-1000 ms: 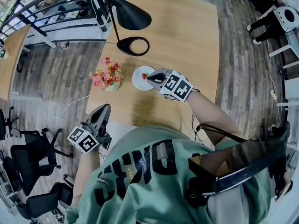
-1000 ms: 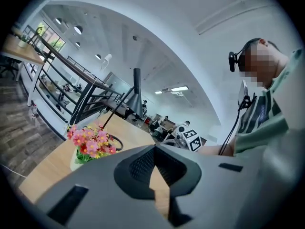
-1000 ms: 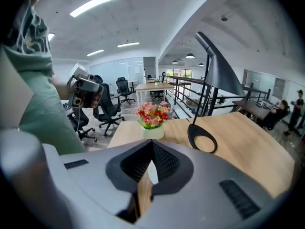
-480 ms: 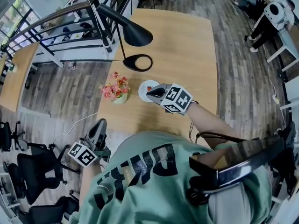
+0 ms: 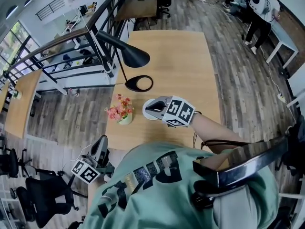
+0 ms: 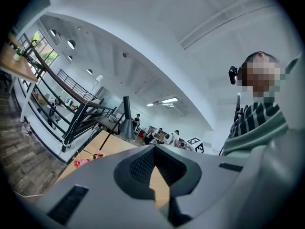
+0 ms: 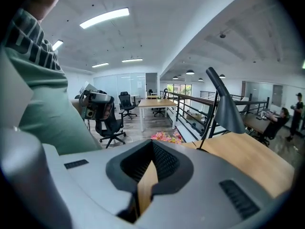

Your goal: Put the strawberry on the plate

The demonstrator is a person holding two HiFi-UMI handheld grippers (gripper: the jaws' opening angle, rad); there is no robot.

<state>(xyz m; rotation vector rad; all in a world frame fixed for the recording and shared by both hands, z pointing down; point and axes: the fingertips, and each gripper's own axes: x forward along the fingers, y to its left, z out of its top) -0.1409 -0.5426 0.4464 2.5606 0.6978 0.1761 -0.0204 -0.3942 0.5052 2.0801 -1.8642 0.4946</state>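
Overhead, the head view has the right gripper (image 5: 152,108) over the desk (image 5: 190,61), covering most of the white plate (image 5: 146,115); the strawberry is hidden beneath it. Flowers (image 5: 120,112) stand at the plate's 9 o'clock, and the base of the lamp (image 5: 125,56) at its 11 o'clock. The left gripper (image 5: 102,141) hangs off the desk's near edge, at the plate's 7 o'clock, well apart from it. In the left gripper view, its fingers (image 6: 139,165) are closed, tips touching, with nothing between them. Flowers sit at 9 o'clock of the tips, the lamp at 11 o'clock, and the other gripper's marker cube (image 6: 196,144) at 2 o'clock. In the right gripper view, the fingers are closed too and empty. Flowers lie at 12 o'clock, the lamp at 2 o'clock, and the left gripper at 10 o'clock.
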